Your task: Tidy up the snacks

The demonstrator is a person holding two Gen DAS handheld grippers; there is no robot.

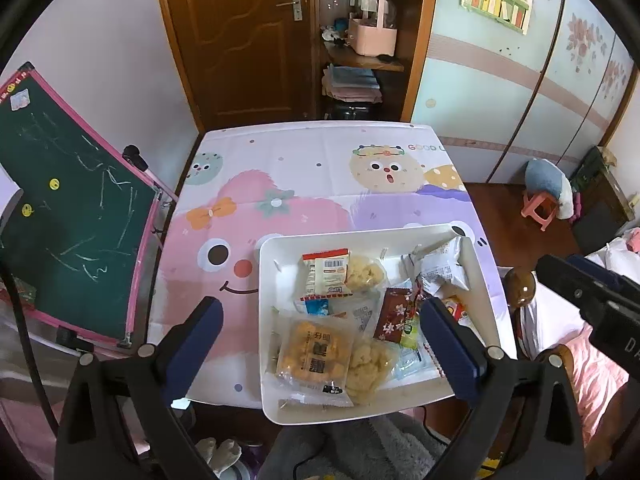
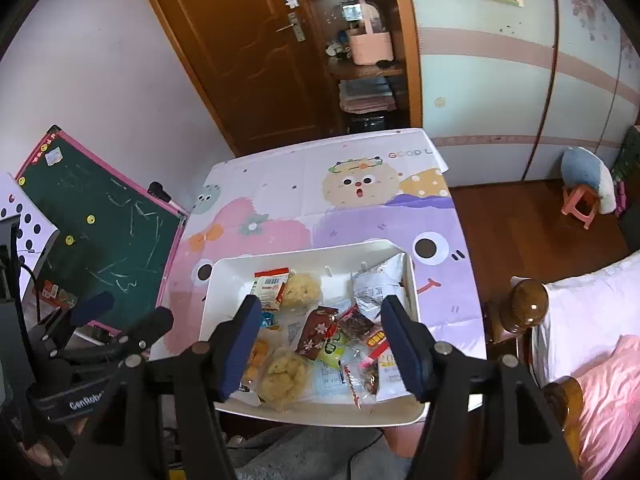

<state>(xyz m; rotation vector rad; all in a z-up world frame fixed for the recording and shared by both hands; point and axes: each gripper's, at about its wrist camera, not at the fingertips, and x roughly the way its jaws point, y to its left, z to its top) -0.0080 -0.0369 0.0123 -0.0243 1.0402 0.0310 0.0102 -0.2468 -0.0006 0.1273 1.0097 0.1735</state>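
At the left edge a green chalkboard [image 1: 76, 216] leans beside the table [image 1: 304, 152] with its cartoon cloth. Next comes the left gripper [image 1: 320, 340], its jaws spread wide and empty, hanging above the near left part of the white tray [image 1: 267, 320], which sits at the table's near right corner. The snacks lie loose in the tray: an orange biscuit pack [image 1: 314, 354] under the left gripper, a red-topped packet [image 1: 326, 272] further back, a dark red sachet [image 1: 394, 314] in the middle and a silver bag [image 1: 440, 268] against the far right wall. The right gripper [image 2: 320, 346] hovers over the tray's near half, released, nothing between its pads.

The collecting looks finished, though possibly a stray packet lies out of view. The next move would call for pulling both grippers clear, or for straightening the heap.
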